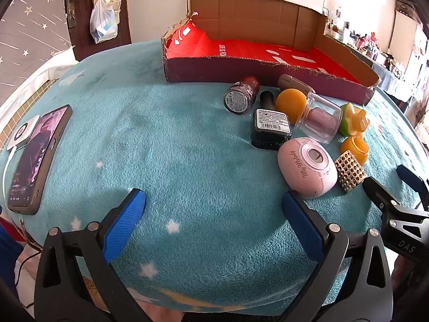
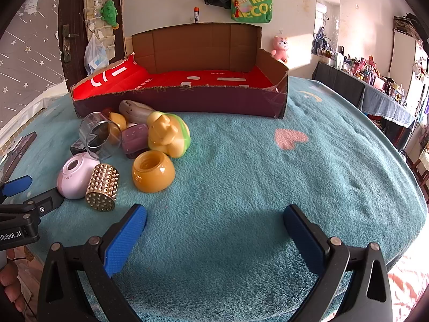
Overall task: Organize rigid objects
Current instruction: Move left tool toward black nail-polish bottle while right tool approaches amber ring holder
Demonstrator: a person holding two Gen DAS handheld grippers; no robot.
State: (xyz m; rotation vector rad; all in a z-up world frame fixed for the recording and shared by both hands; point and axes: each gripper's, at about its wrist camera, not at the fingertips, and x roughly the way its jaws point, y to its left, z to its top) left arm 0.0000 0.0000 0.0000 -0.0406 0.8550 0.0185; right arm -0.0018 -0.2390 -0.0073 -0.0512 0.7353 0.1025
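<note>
Teal fleece blanket (image 2: 241, 174) covers the table, a cardboard box (image 2: 187, 102) at its far edge. Both the left gripper (image 1: 214, 209) and right gripper (image 2: 214, 222) hover spread wide, empty.

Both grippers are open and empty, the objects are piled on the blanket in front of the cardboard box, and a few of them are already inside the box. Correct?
Not quite: the cardboard box holds none of them; the right wrist view shows only its red lining. The rest stands: left gripper and right gripper open and empty, objects on the blanket.
</note>
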